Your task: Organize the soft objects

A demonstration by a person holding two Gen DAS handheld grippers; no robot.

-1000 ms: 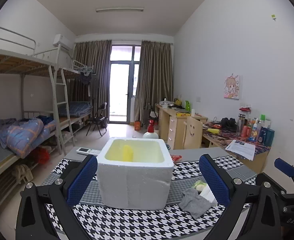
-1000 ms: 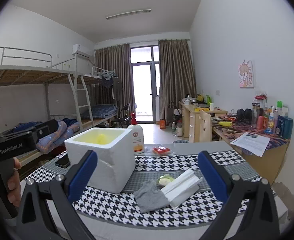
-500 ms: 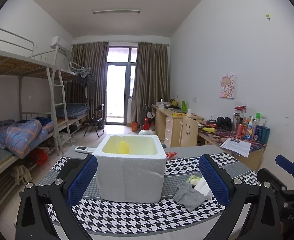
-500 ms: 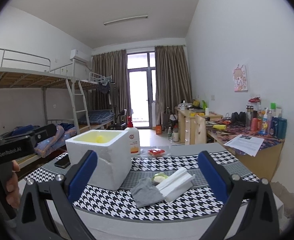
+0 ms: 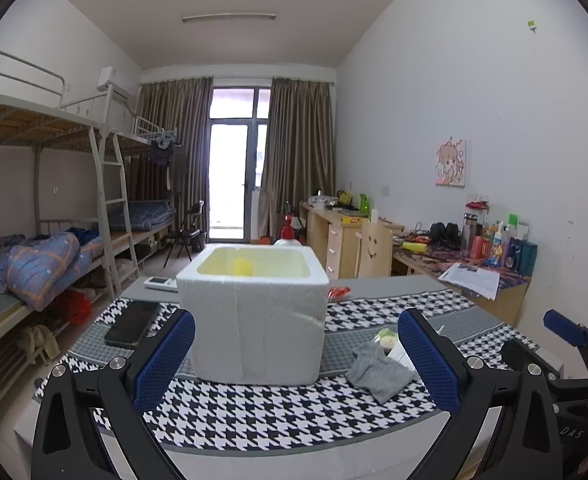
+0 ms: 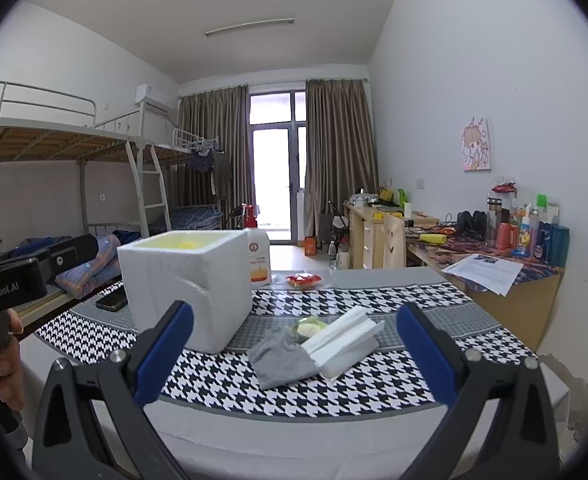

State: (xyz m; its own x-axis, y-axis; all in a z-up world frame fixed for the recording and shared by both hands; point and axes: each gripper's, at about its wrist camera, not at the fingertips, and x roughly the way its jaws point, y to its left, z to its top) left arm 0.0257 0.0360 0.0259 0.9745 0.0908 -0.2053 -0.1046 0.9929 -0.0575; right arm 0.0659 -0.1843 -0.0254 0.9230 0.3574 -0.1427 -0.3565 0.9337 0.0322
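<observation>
A white foam box (image 5: 254, 316) (image 6: 186, 280) stands on the houndstooth cloth, with a yellow soft item (image 5: 242, 267) inside. To its right lie a crumpled grey cloth (image 5: 375, 370) (image 6: 282, 358), a pale green soft ball (image 5: 385, 336) (image 6: 309, 326) and white foam strips (image 6: 345, 340). My left gripper (image 5: 295, 360) is open and empty in front of the box. Held back from the table's near edge, my right gripper (image 6: 294, 354) is open too, facing the grey cloth, nothing between its fingers.
A black phone (image 5: 132, 324) lies left of the box, a remote (image 5: 160, 283) behind it. A red-topped pump bottle (image 6: 258, 260) and a red packet (image 6: 303, 280) sit at the back. Bunk beds (image 5: 34, 240) line the left; cluttered desks (image 5: 473, 256) line the right wall.
Both grippers have drawn back from the table, so the box and cloth look smaller and farther. Both stay open. Nothing on the table has moved.
</observation>
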